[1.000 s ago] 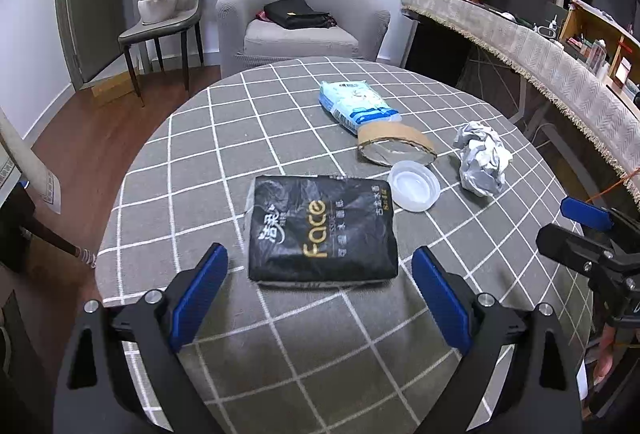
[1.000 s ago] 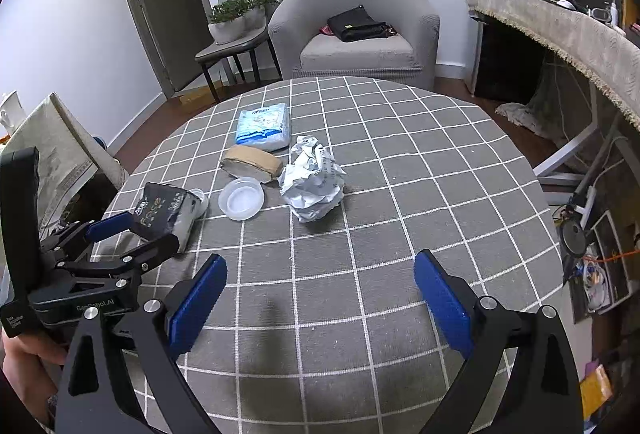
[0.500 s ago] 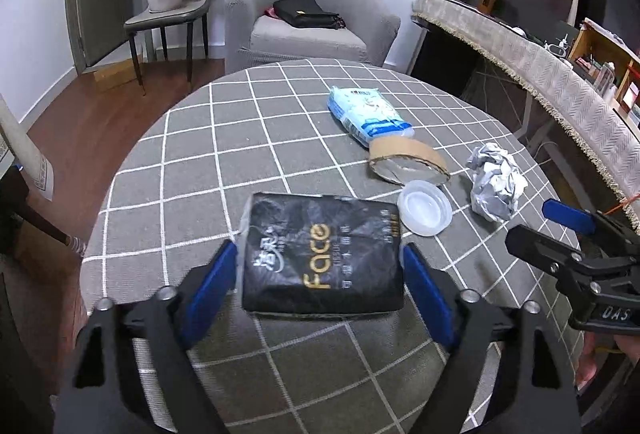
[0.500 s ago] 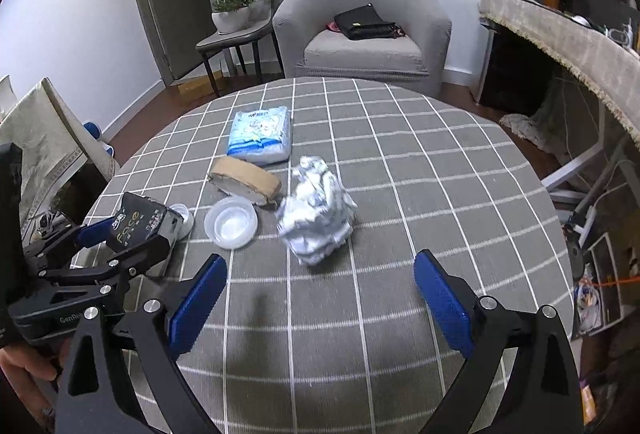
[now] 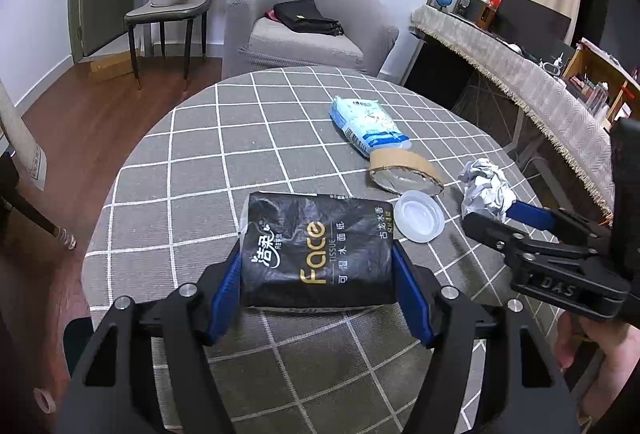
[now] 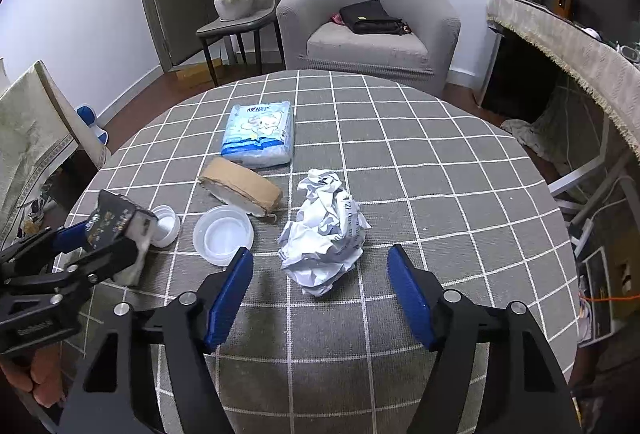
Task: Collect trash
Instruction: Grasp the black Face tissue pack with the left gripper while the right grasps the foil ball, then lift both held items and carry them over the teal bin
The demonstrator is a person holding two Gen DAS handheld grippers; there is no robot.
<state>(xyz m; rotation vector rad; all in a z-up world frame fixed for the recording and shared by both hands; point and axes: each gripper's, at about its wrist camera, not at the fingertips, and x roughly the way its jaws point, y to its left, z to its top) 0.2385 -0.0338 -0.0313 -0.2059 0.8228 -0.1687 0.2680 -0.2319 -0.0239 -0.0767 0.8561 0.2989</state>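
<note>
A black "Face" tissue pack point(image 5: 316, 250) lies on the round checked table point(image 5: 192, 162). My left gripper point(image 5: 318, 292) has its blue pads against both sides of the pack's near end, shut on it; the right wrist view shows the same grip point(image 6: 104, 234). A crumpled white paper ball point(image 6: 324, 234) lies just ahead of my right gripper point(image 6: 320, 294), which is open with the ball between and beyond its fingertips. The ball also shows in the left wrist view point(image 5: 486, 190).
A clear plastic lid point(image 6: 223, 234), a small white cap point(image 6: 166, 226), a brown tape roll point(image 6: 240, 190) and a blue-white wipes pack point(image 6: 260, 134) lie on the table. A grey armchair point(image 6: 368, 30) stands behind it, a draped desk point(image 6: 572, 50) at right.
My left gripper moved forward and closed its pads onto the black tissue pack. My right gripper moved forward towards the paper ball and narrowed its opening.
</note>
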